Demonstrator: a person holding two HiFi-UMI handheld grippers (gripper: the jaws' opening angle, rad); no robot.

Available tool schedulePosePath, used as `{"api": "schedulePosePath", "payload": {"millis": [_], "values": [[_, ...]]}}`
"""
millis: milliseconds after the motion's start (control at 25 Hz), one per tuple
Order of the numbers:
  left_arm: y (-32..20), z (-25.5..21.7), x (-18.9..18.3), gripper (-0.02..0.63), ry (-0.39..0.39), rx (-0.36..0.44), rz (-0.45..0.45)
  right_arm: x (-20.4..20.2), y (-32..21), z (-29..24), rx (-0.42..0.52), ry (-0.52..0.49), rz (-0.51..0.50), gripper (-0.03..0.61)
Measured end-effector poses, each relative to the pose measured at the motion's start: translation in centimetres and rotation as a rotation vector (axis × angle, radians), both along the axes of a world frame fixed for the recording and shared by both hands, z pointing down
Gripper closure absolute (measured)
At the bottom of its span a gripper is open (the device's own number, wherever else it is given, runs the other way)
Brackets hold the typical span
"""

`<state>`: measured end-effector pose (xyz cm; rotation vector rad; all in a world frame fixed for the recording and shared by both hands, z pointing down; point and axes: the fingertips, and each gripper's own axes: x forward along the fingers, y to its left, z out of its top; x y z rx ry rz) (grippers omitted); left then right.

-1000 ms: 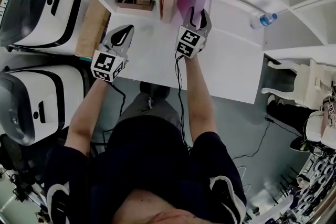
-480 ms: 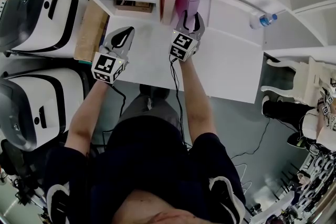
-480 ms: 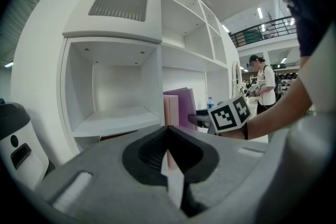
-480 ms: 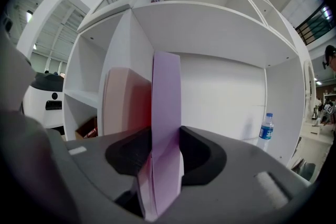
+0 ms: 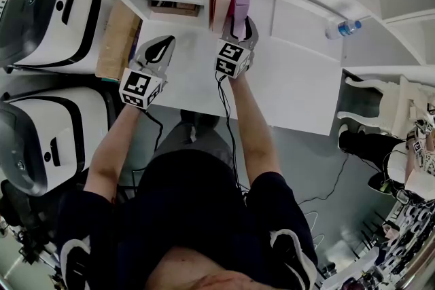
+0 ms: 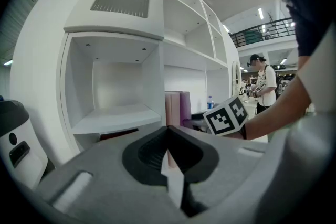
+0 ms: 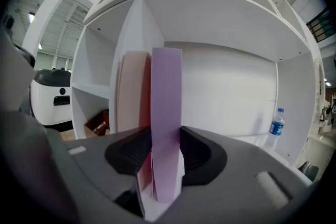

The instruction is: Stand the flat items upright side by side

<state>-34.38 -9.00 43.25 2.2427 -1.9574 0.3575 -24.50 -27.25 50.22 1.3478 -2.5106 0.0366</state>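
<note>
Two flat items stand upright side by side at the left end of the wide compartment of the white shelf unit (image 7: 226, 76), next to its dividing wall. One is a lilac item (image 7: 166, 107) and the other a pink-red item (image 7: 131, 92). Both are thin, stiff, straight-edged rectangles with a matt, smooth face, set on edge with a narrow side facing out. The pink-red one is just left of the lilac one; I cannot tell whether they touch.

There are two grippers, each grey with dark ribbed pads and one black-and-white marker cube. The right gripper (image 5: 239, 25) pinches the lilac item – its pads press on both broad faces near the bottom edge. The left gripper (image 5: 160, 44) has its jaws pressed together with nothing between them, and it hangs over the bare white table (image 5: 299, 85), well apart from the two items.

One clear plastic water bottle (image 5: 342, 26) with a blue label and cap stands at the right end of the same compartment. One small brown box (image 5: 175, 7) lies in the compartment left of the divider, and one flat slab of brown cardboard (image 5: 119, 37) lies at the table's left edge. Beyond it sit two rounded, glossy white-and-black machines – one (image 5: 47, 17) farther off, one (image 5: 44, 139) nearer.
</note>
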Motion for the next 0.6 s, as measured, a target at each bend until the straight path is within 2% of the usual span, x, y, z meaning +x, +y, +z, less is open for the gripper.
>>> {"api": "schedulePosePath", "payload": {"millis": [200, 400, 600], "values": [[0.0, 0.1, -0.1, 0.612, 0.004, -0.002, 0.003, -0.7, -0.4, 0.2, -0.015, -0.002, -0.025, 0.410], [0.0, 0.1, -0.3, 0.612, 0.008, -0.002, 0.003, -1.3, 0.0, 0.3, -0.009, -0.025, -0.094, 0.402], [0.0, 0.3, -0.1, 0.612, 0.011, -0.002, 0.005, -1.3, 0.4, 0.3, 0.004, 0.012, -0.140, 0.399]]}}
